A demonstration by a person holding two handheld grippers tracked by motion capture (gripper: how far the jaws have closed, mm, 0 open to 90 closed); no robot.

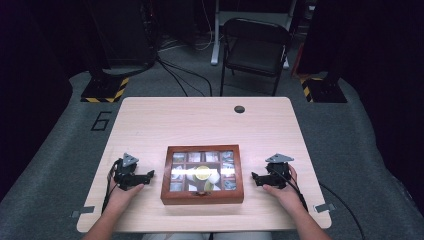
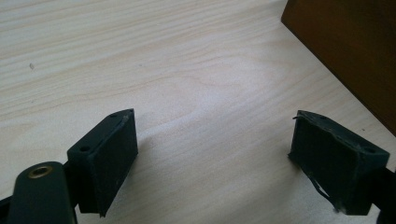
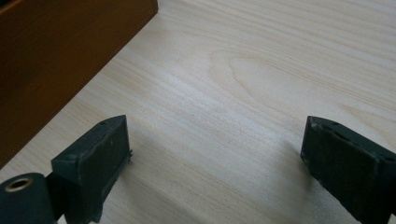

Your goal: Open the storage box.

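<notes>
Box (image 1: 202, 196), wooden and brown, lies flat near the front edge of a light wood table (image 1: 200, 122), midway between the two grippers. Its lid has a glass window showing a grid of compartments with small packets inside; glare and a round yellowish reflection hide the middle cells. A small metal clasp sits at the centre of the front wall.

Left gripper (image 1: 148, 175), held in the left hand (image 1: 121, 196), rests on the table just beside the box's left wall, pointing toward it but apart from it. In the left gripper view its jaws stand wide apart with bare tabletop between them and nothing held; the box's brown wall (image 2: 355, 51) crosses the upper right corner.

Right gripper (image 1: 254, 177), held in the right hand (image 1: 285, 192), mirrors it just beside the box's right wall, also apart from it. In the right gripper view the jaws are likewise spread wide over bare wood grain and hold nothing; the box wall (image 3: 51, 60) fills the upper left corner.

Each gripper carries a grey three-cornered plate on top and trails a black cable toward the person.

A dark round grommet (image 1: 239, 109) is set in the table near its far edge. Beyond the table a black folding chair (image 1: 255, 47) stands on grey carpet, and a "6" (image 1: 101, 120) is marked on the floor at the left.
</notes>
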